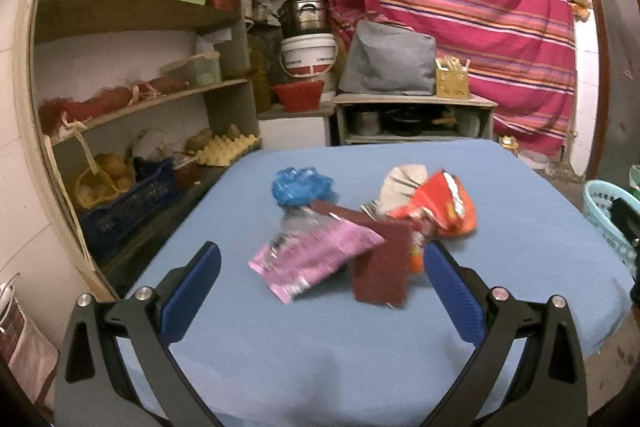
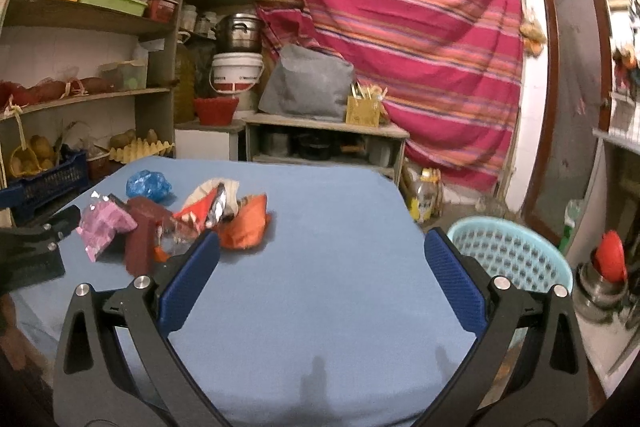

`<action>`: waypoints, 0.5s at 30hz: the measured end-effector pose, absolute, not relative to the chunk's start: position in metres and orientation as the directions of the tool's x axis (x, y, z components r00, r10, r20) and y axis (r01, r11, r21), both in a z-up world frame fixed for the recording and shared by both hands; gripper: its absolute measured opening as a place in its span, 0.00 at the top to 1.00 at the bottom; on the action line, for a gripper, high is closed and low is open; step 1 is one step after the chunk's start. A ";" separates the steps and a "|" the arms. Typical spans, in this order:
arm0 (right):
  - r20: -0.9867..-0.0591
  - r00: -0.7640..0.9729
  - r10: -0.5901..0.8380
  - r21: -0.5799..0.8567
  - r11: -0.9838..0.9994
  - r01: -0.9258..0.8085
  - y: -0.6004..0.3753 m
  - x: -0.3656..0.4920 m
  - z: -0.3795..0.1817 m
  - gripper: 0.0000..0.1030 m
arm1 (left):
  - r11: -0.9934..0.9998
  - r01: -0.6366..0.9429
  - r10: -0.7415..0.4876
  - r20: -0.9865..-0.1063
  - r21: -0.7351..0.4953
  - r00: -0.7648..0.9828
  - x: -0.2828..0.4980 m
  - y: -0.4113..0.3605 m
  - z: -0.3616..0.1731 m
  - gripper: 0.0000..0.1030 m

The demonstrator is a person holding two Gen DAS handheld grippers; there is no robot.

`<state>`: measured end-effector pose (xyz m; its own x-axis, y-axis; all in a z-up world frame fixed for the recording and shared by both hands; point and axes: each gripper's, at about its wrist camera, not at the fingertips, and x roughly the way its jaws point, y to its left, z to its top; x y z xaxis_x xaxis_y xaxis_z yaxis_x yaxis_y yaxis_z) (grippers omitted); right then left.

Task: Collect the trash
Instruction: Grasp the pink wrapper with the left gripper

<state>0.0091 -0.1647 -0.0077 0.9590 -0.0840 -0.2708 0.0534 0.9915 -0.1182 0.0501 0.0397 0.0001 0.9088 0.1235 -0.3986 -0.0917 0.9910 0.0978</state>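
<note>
A heap of trash lies on the blue table: a pink wrapper, a maroon card, an orange snack bag, a beige paper and a crumpled blue bag. My left gripper is open and empty, its fingers either side of the pink wrapper and maroon card, just short of them. My right gripper is open and empty over bare table, right of the heap: pink wrapper, maroon card, orange bag, blue bag. The left gripper's body shows at the right wrist view's left edge.
A light blue laundry basket stands on the floor right of the table; it also shows in the left wrist view. Cluttered shelves line the left wall. A low cabinet and striped cloth are behind the table.
</note>
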 end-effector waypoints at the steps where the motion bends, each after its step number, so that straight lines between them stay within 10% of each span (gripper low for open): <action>1: -0.273 0.958 -0.087 -0.122 0.991 0.055 -0.164 0.013 -0.006 0.04 | 0.989 -0.106 0.139 -0.401 0.103 0.905 0.056 0.045 0.002 0.04; 15: -0.401 0.916 0.001 -0.047 0.999 -0.022 -0.153 0.105 -0.009 0.04 | 0.993 0.013 0.054 -0.559 0.114 0.827 0.130 0.080 -0.036 0.04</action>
